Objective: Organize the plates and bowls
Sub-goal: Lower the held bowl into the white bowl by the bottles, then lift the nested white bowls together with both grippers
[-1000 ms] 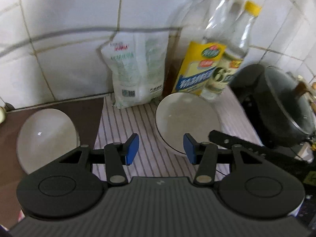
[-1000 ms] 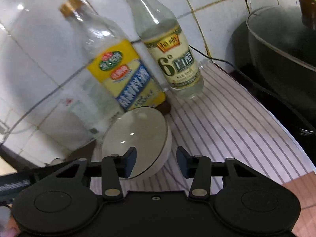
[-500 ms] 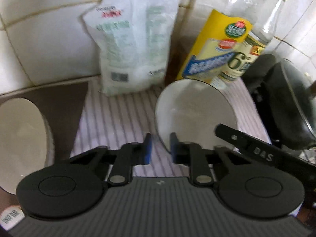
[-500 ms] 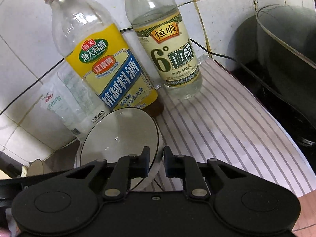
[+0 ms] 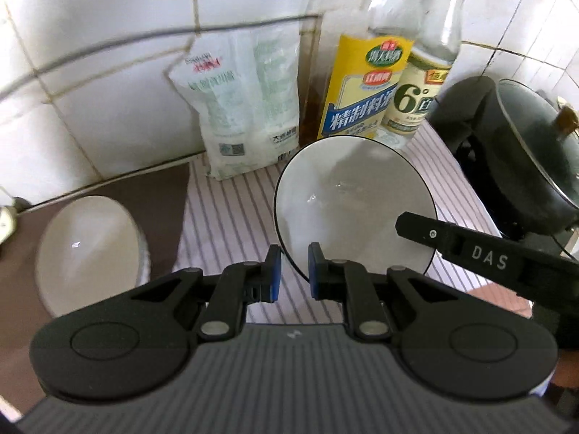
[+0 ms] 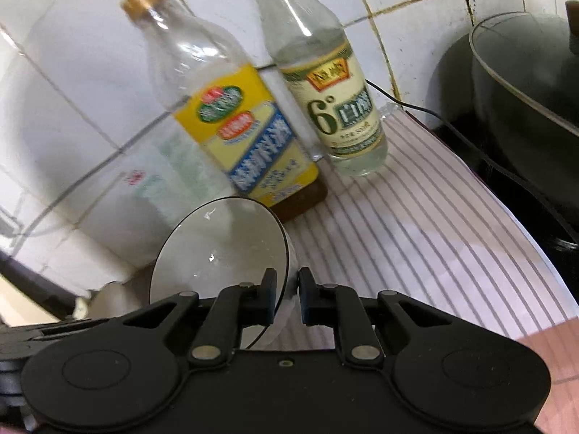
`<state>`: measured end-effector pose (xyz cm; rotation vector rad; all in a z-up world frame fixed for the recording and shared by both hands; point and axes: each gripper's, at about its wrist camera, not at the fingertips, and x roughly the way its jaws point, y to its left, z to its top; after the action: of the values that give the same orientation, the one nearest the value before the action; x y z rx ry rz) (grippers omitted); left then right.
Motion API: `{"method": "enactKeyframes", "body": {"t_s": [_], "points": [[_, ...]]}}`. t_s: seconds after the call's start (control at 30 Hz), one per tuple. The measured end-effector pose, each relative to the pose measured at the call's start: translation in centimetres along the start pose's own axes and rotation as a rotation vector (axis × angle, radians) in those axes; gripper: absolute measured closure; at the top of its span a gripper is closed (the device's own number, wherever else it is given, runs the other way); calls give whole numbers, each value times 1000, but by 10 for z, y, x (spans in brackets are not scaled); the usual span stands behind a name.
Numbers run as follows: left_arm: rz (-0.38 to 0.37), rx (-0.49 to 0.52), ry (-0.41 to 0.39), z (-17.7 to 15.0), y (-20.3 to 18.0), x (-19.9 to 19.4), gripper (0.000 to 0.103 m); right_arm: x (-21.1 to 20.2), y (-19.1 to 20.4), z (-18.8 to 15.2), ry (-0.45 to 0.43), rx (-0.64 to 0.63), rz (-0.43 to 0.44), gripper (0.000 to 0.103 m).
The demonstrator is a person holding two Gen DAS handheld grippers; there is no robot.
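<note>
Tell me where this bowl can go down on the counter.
Free: the striped mat right of the dark-rimmed bowl, up to the pot; a narrower striped strip between that bowl and the white bowl. Crowded: along the wall, where the salt bag and bottles stand.

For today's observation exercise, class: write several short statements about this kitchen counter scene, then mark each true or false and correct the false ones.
1. Both sets of jaws grip the rim of the same black-rimmed bowl. True: the left gripper and right gripper each pinch its edge.
2. A second bowl sits on the striped mat. False: it rests on the brown counter beside the mat.
3. The salt bag leans against the tiled wall. True.
4. The dark pot has no lid. False: a glass lid with a knob covers it.
5. The bottle with the yellow label lies on its side. False: it stands upright.
</note>
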<state>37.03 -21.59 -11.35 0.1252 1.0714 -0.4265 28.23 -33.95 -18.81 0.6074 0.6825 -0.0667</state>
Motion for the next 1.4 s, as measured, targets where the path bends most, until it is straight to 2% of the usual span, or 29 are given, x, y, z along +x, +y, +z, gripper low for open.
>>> {"method": "enactKeyframes", "body": {"t_s": [0.07,0.2,0.5,0.67,0.9,1.23,1.4], "points": [[-10,-24,12,-1,1,-15,90,-15,7,-3,-2,-13,-1,86],[-27,-46,-23,-9,1,-47,90,-46,21,-10,-21,-9,-13,86],[-79,-96,-28,-34,3,-100,90,-101,35,-28,-47,-39,19,86],[-36,-69,-45,-51,-6,-120,91,-119,38,-48,-68,-40,26,86],[-24,-63,-21,-76,-10,-122,91,-130,28,-63,-44,-25,44,86],[-14,-72,52,-103,-22,-95,91,-125,8,-84,17,-12,8,85],[-48,-110,92,-110,-22,-84,91,-119,-1,-89,48,14,-20,85]]}}
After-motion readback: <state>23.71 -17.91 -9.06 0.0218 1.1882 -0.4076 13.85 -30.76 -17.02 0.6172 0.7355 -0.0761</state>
